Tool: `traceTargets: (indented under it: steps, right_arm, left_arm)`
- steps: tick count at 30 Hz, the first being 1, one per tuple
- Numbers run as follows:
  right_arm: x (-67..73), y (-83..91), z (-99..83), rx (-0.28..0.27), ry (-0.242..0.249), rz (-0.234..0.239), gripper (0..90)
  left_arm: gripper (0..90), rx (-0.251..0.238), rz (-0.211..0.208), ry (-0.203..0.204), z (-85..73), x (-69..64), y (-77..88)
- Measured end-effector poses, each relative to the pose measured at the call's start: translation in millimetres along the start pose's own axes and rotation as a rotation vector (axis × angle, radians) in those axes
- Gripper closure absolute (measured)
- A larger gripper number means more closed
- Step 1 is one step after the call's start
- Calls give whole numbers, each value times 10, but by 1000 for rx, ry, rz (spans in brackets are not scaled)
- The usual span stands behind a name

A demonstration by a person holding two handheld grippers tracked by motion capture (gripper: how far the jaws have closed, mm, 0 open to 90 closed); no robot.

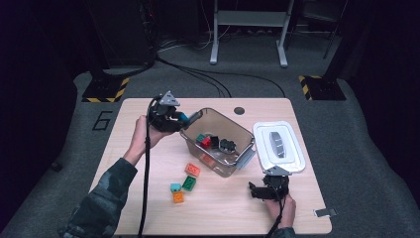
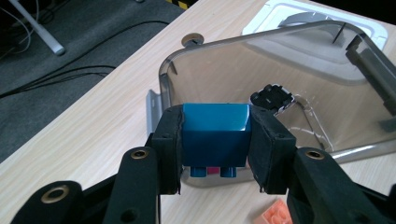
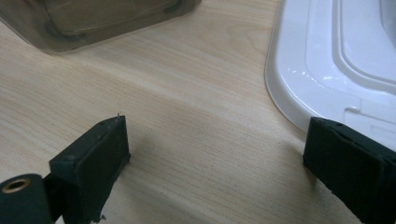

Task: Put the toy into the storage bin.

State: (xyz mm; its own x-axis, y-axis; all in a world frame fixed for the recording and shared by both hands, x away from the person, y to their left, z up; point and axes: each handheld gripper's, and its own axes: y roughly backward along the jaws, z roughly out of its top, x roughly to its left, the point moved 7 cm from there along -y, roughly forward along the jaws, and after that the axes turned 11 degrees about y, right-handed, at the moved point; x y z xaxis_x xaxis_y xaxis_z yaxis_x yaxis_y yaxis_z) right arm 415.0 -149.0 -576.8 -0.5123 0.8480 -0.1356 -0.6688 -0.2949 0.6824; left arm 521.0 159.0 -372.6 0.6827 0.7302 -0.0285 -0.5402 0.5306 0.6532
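A lab or recording studio, not a home. A light wooden table [image 1: 148,208] stands alone on grey carpet [image 1: 376,163] marked with a taped 6 [image 1: 101,120]. Far off, black stand bases edged in yellow-black hazard tape [image 1: 105,90] flank it, cables [image 1: 208,74] trail over the floor, and a grey metal frame [image 1: 247,29] stands against darkness.

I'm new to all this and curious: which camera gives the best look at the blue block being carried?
The left gripper view: the blue block sits close up, clamped between the black jaws before the clear bin. In the high view it is a small blue speck at the left gripper.
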Motion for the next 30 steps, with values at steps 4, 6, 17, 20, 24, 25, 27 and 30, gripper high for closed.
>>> traceTargets:
  steps: [4,6,17,20,24,25,27,30]
  right_arm:
    - [0,0,0,0,0,0,59]
    - [0,0,0,0,0,0,59]
    - [0,0,0,0,1,0,59]
    - [0,0,0,0,0,0,59]
    - [0,0,0,0,0,0,59]
    - [0,0,0,0,0,0,59]
    - [0,0,0,0,0,0,59]
    - [0,0,0,0,1,0,59]
  left_arm:
    - [590,10,1,-12,48,-29,-86]
    - [590,19,-4,-5,57,-36,-138]
    - [590,108,-16,28,-27,-80,-472]
    - [589,135,-17,47,-89,-91,-548]
    - [589,175,-13,59,-173,-110,-625]
    - [589,181,-12,61,-186,-110,-633]
    - [589,192,-17,69,-212,-113,-652]
    - [588,214,-18,77,-263,-109,-673]
